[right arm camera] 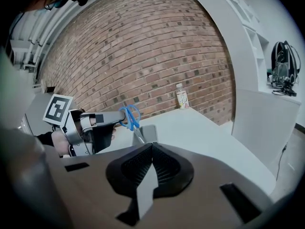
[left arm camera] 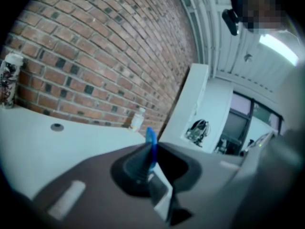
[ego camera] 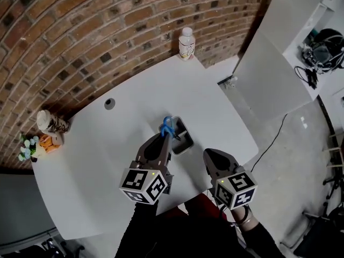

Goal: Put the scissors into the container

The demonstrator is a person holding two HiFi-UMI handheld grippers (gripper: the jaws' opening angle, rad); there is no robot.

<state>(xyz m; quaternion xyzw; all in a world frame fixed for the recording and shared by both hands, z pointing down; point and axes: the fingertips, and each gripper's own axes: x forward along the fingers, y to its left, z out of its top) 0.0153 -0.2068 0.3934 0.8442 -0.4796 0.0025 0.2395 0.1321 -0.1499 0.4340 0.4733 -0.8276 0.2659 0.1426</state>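
- Head view: left gripper (ego camera: 165, 135) clamped on blue-handled scissors (ego camera: 167, 126), held over dark container (ego camera: 185, 141) on white table (ego camera: 107, 160); right gripper (ego camera: 208, 156) near container, at its right.
- Left gripper view: jaws pinch blue handle; bottle (left arm camera: 137, 119) stands far off by brick wall (left arm camera: 95, 56).
- Right gripper view: jaws pressed together, nothing between; scissors blades point down toward container, handles up.

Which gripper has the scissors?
The left gripper: its jaws clamp the scissors at their blue handles. The right gripper has its jaws together, with nothing between them.
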